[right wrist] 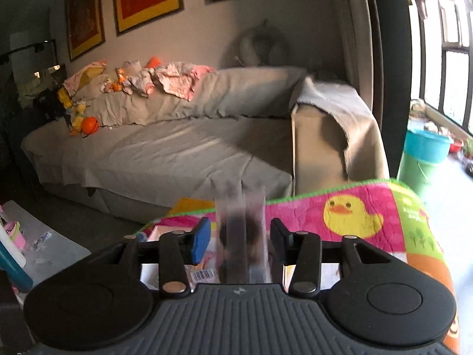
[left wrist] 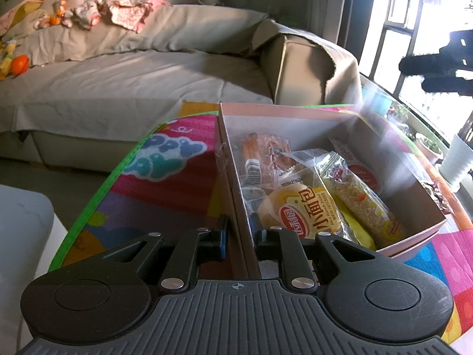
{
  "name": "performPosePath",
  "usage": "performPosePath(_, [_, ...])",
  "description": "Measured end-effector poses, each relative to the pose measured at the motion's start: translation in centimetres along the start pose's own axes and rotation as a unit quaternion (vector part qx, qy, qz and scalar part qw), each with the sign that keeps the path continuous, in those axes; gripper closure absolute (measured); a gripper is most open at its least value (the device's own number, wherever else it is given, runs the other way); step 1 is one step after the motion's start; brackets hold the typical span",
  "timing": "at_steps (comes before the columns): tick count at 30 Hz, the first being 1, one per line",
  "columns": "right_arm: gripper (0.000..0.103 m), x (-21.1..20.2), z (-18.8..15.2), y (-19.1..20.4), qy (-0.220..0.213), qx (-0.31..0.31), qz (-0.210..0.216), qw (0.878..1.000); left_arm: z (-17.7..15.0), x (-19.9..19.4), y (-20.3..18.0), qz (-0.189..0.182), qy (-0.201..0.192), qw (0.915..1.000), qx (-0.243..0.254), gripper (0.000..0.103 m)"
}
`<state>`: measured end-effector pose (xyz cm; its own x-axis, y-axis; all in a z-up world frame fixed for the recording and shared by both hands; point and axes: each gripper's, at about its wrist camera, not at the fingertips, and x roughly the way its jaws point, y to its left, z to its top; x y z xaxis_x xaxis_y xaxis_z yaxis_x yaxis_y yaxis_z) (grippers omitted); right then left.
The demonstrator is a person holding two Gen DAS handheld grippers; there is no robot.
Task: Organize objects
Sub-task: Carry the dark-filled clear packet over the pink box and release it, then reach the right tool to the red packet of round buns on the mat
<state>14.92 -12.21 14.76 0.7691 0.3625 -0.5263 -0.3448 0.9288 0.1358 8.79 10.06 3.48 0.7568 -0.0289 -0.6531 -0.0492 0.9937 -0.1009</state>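
Left gripper [left wrist: 239, 235] straddles the near-left wall of the box [left wrist: 325, 111], one finger outside, one inside, pinching the cardboard. Box sits on the mat [left wrist: 165, 177], with the sofa [left wrist: 133, 82] behind. Inside the box: bread pack [left wrist: 298, 210] at the near end, cereal bar [left wrist: 360, 198] just right of it, orange snack [left wrist: 266, 153] further back, all touching. Right gripper [right wrist: 241, 236] is above the mat, fingers spread, with a blurred clear packet [right wrist: 241, 236] of something dark between them; gaps show on both sides, can't tell if either finger touches it. Part of the box edge [right wrist: 161, 232] is visible below the right gripper.
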Motion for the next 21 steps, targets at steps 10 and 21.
performPosePath(10, [0.023,-2.3,-7.3,-5.5,0.056,0.030,-0.069,0.996,0.0,0.0,-0.1,-0.001,0.000,1.0000,-0.001,0.085])
performPosePath(21, [0.000,-4.8,-16.5,-11.6,0.124,0.121,-0.145,0.974,0.0,0.0,-0.2,0.000,0.000,1.0000,-0.002,0.085])
